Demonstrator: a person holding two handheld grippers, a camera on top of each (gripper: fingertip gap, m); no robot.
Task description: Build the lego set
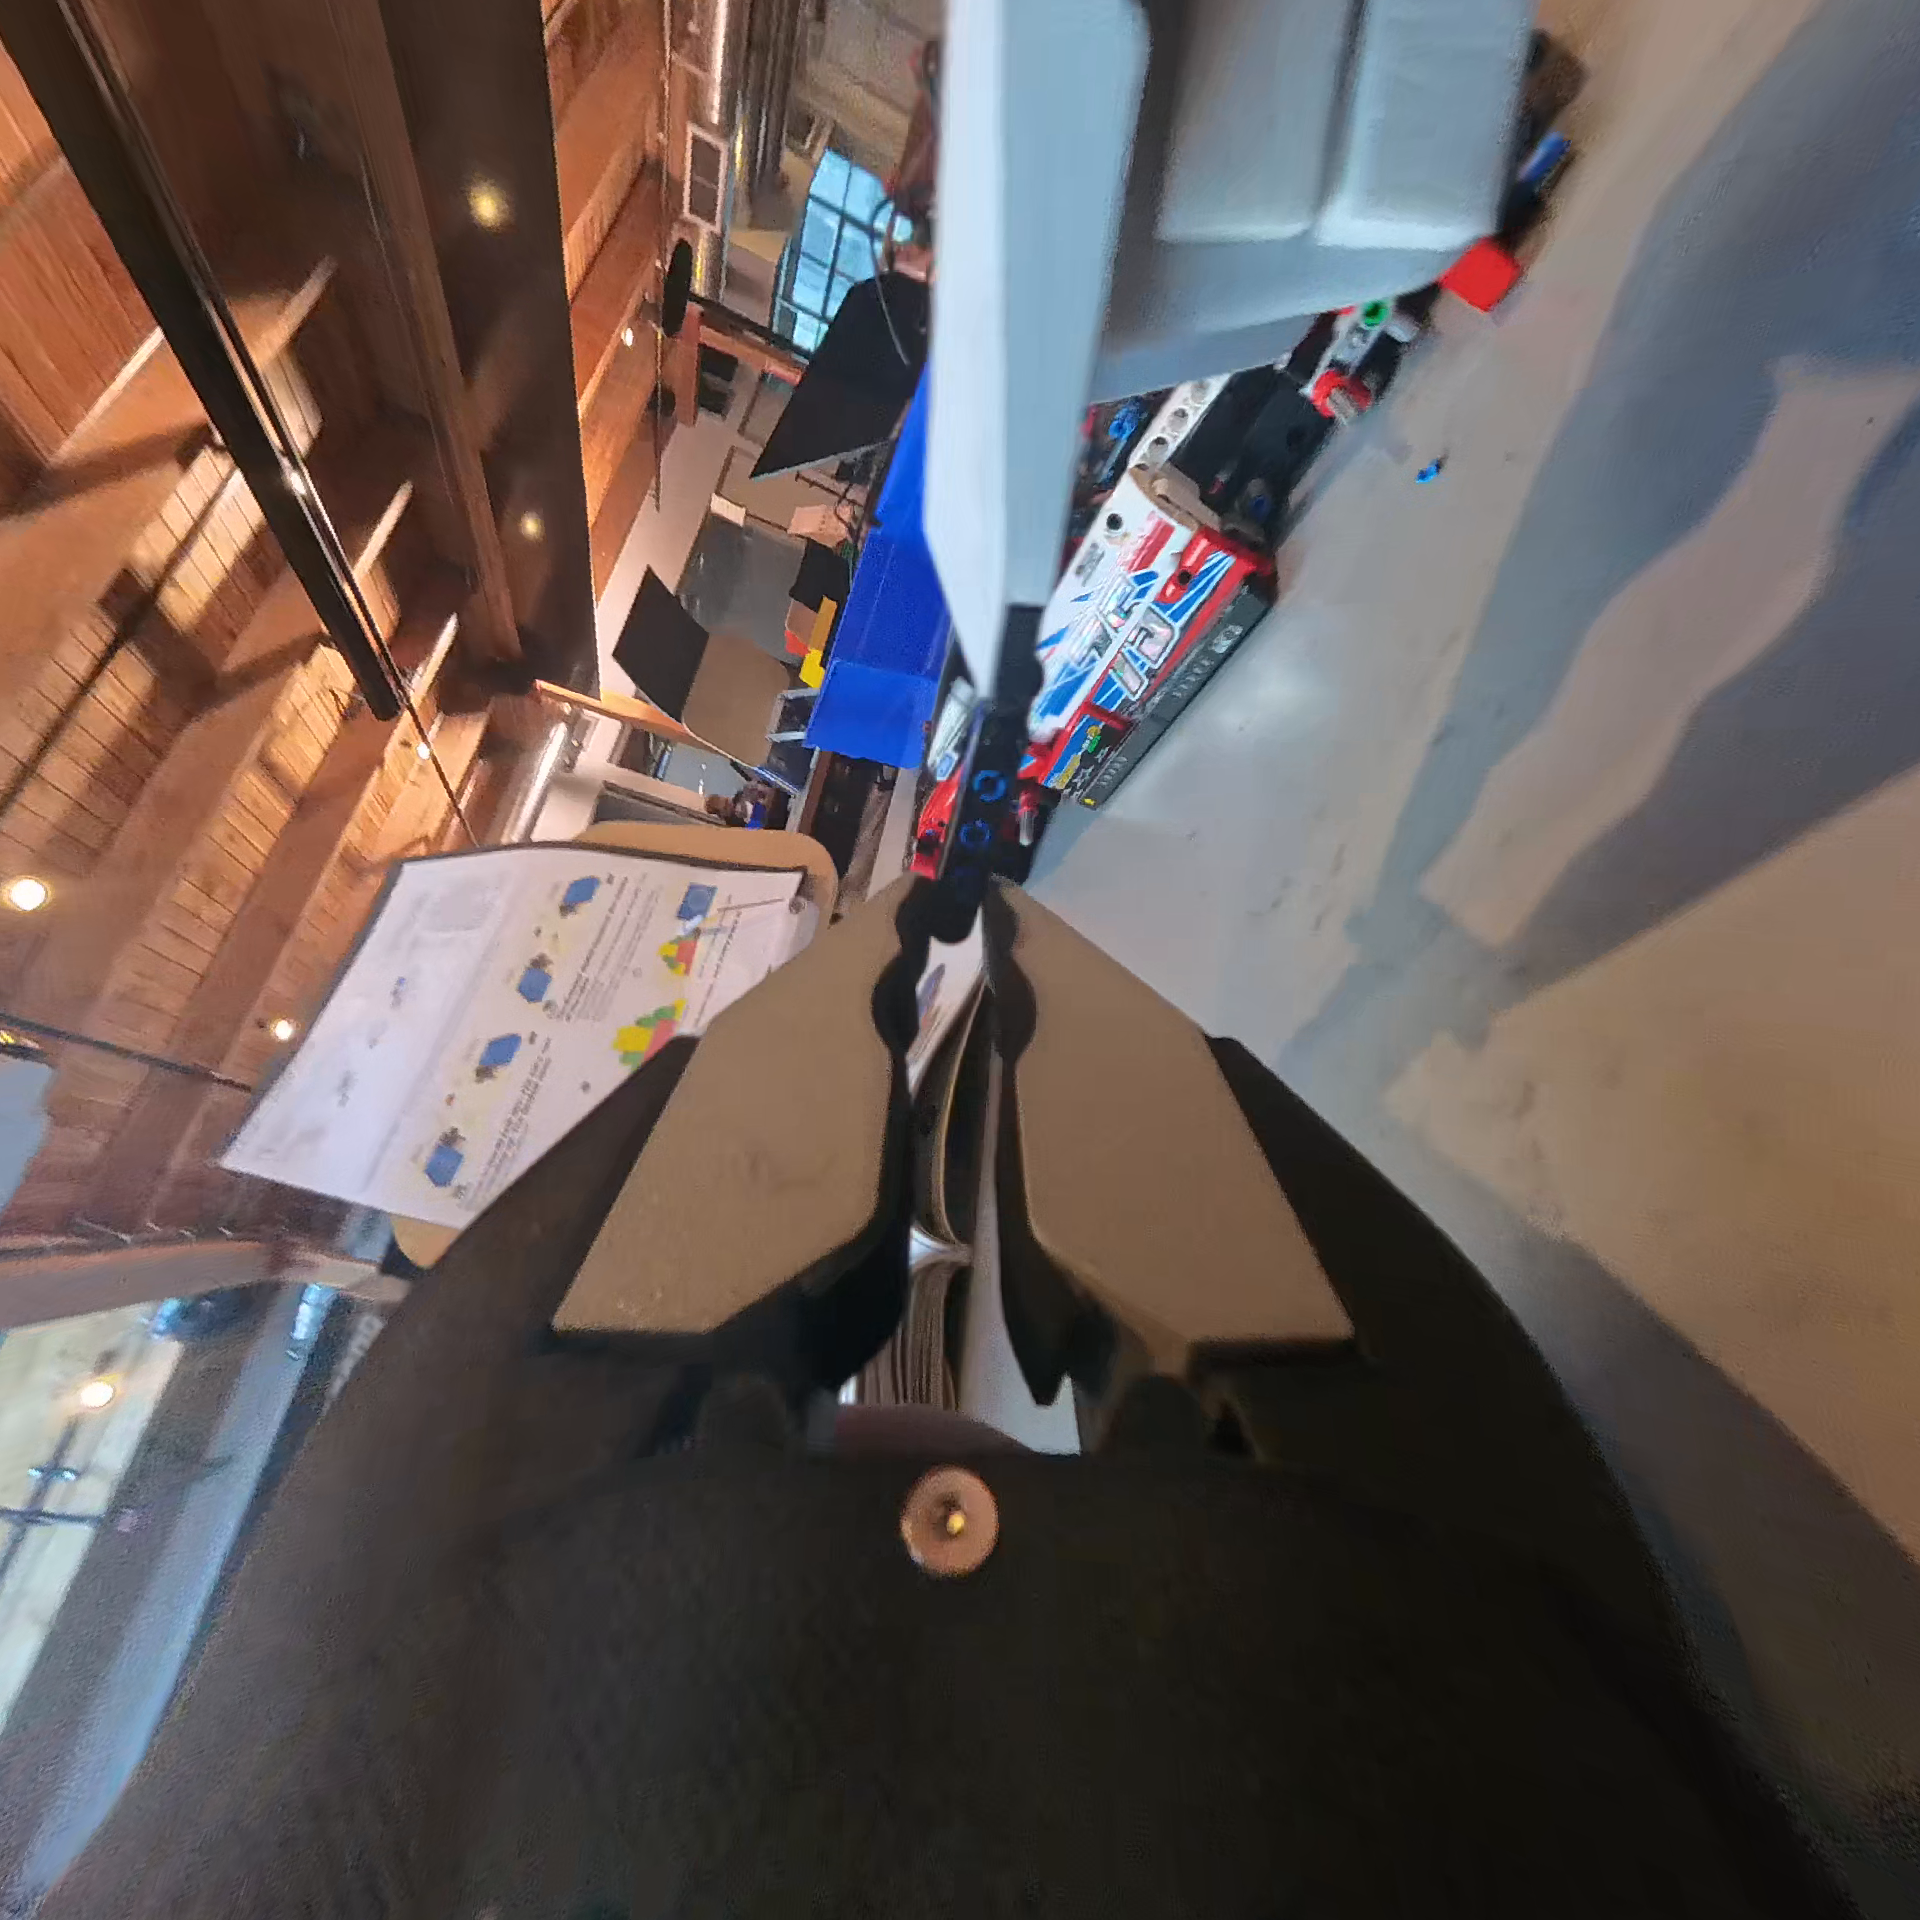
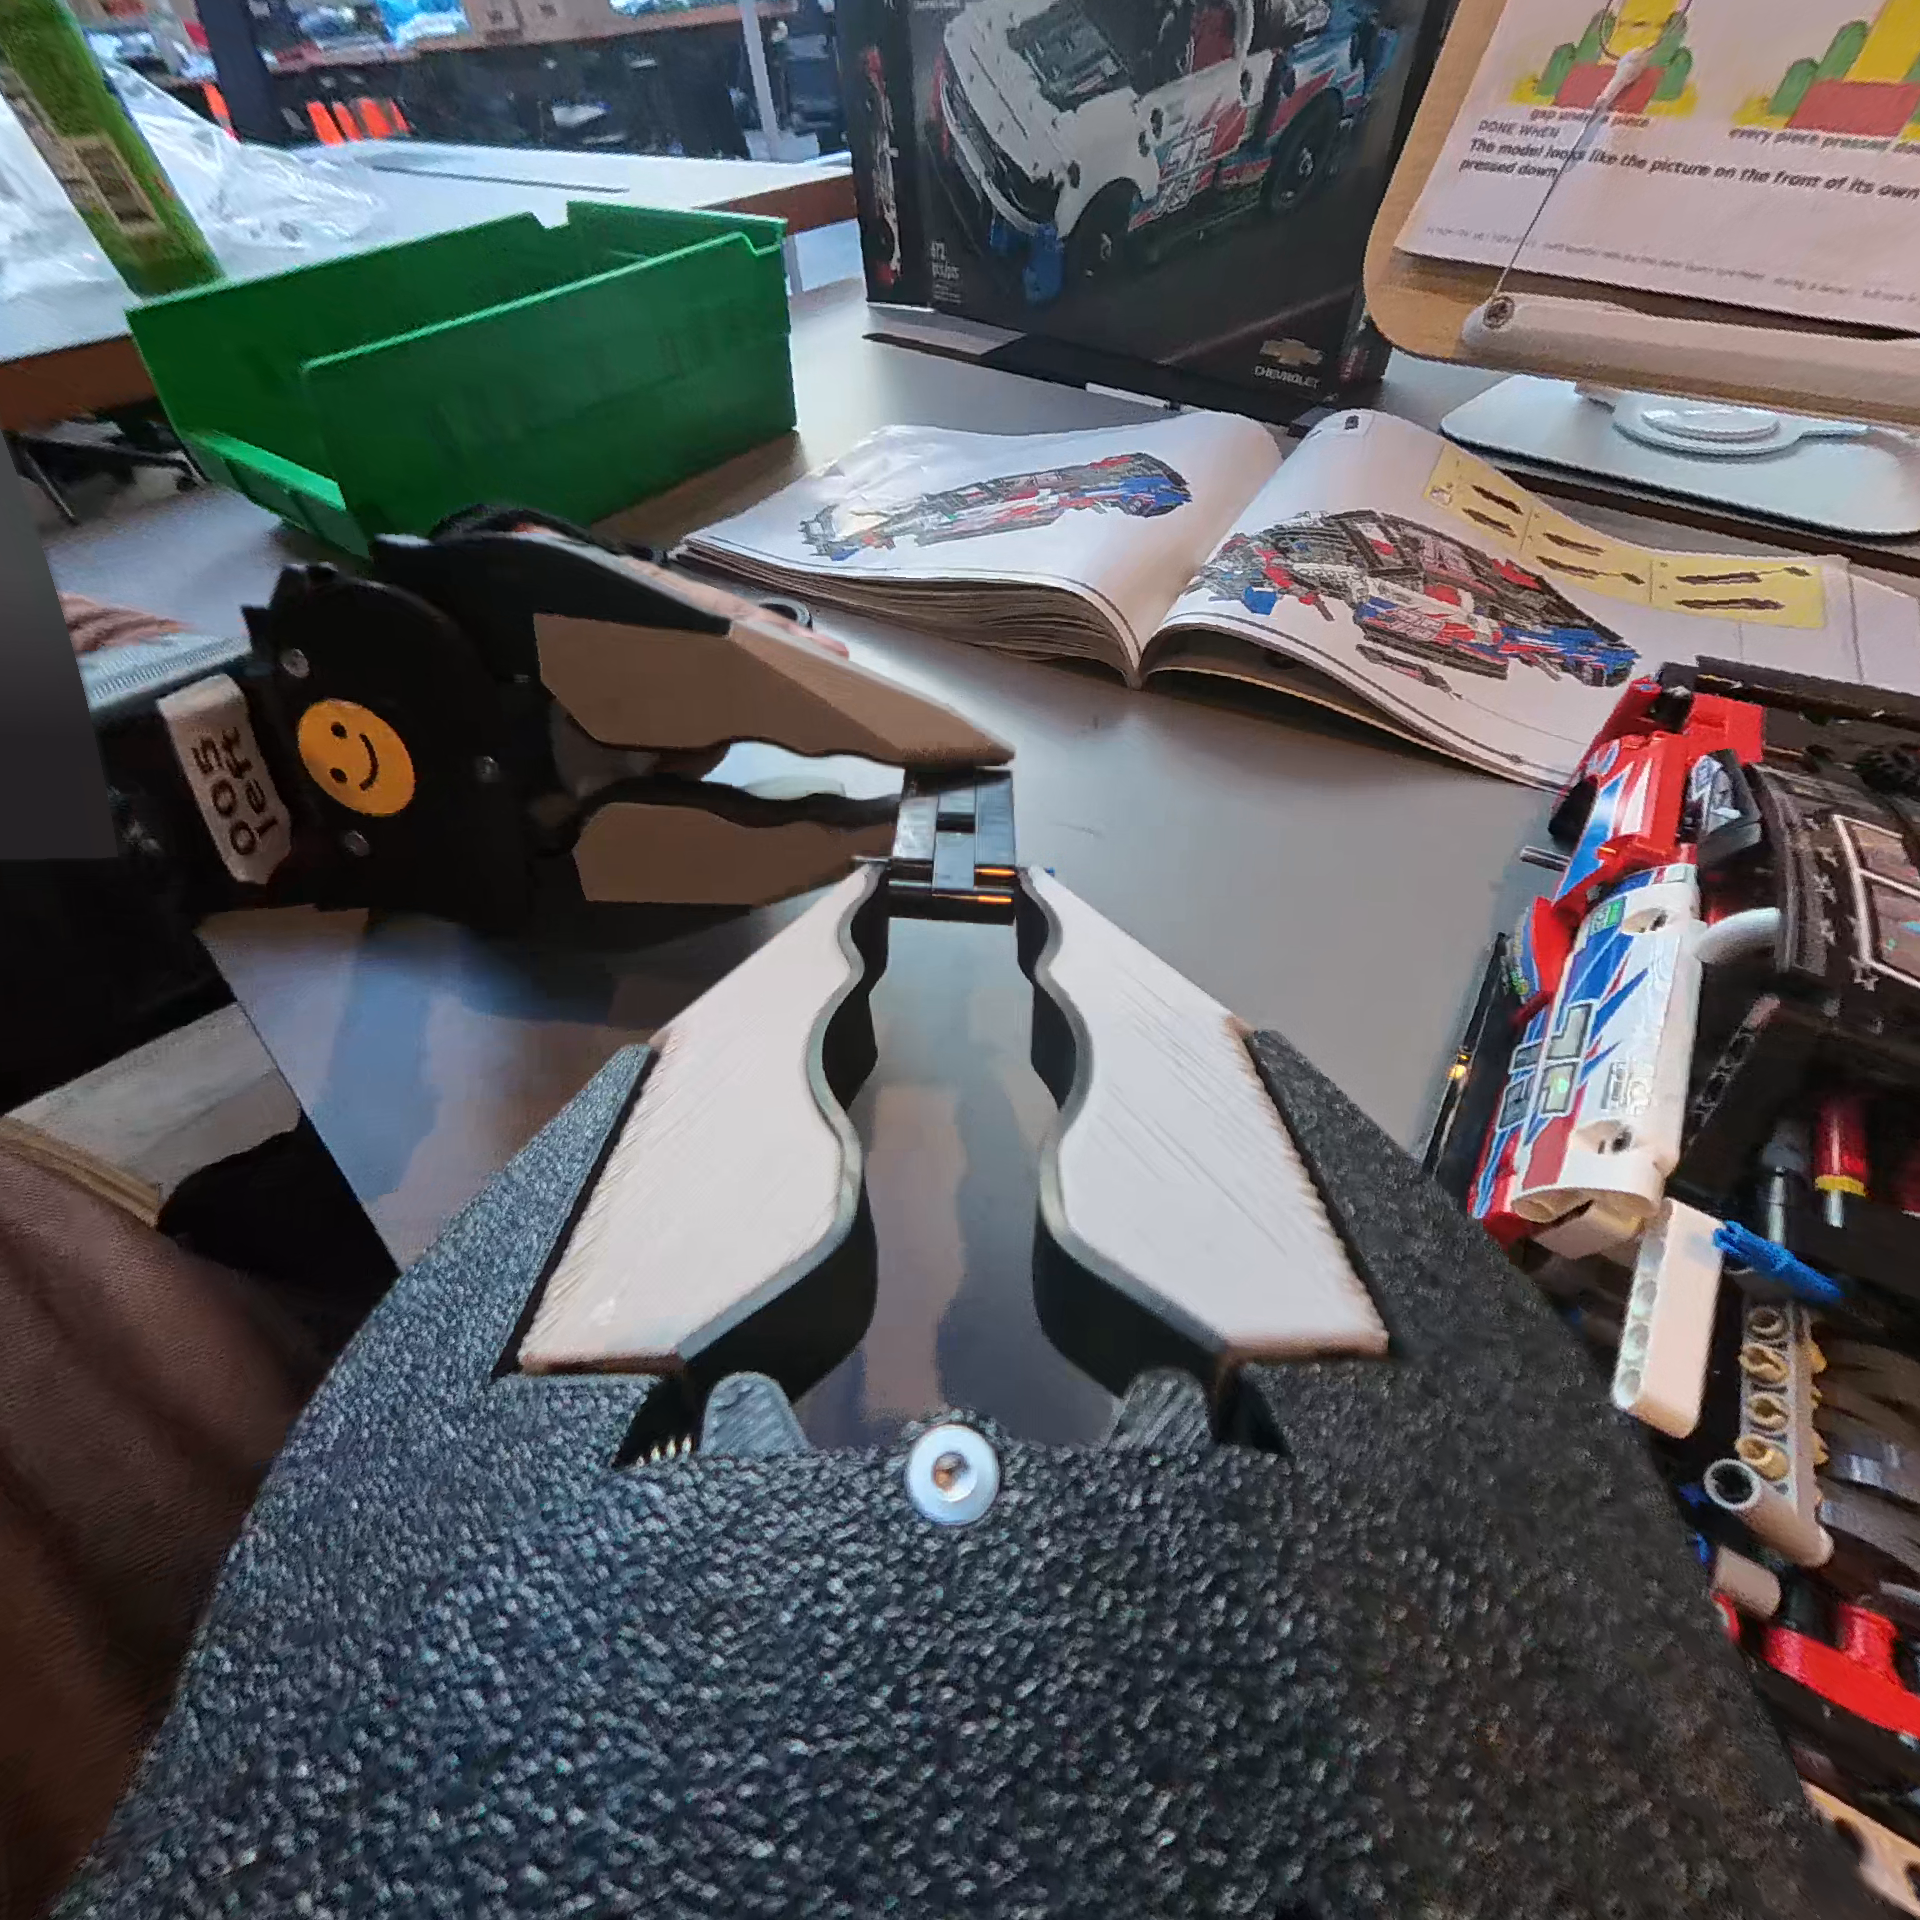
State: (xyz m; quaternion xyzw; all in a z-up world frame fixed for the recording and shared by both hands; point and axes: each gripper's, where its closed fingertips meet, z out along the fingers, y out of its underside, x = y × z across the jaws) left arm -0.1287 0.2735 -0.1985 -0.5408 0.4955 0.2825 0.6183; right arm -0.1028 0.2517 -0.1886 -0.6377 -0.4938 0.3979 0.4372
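A small black lego assembly (image 2: 951, 857), made of thin stacked beams, is held in the air just above the grey counter (image 2: 1247, 883), near its middle. Two sets of tongs grip it at once. The right tongs (image 2: 948, 883) come from the near edge, narrowed so their pale fingertips pinch the lower end of the piece from both sides. The left tongs (image 2: 951, 774) reach in from the left, turned on their side, and are closed on the upper end of the same piece; in the left wrist view, the left tongs (image 1: 951, 914) clamp a black beam with blue pins. A yellow smiley sticker (image 2: 355, 756) sits on the left tool's black body. Toward the right edge of the counter stands a partly built race car (image 2: 1621, 1029) in red, white and blue, with loose beams beside it. Beyond the held piece an instruction booklet (image 2: 1195, 561) lies open. Behind it the set's box (image 2: 1122, 177) stands upright near the far edge. A green plastic bin (image 2: 468, 353) sits at the far left. A printed sheet on a stand (image 2: 1683, 156) occupies the far right corner.
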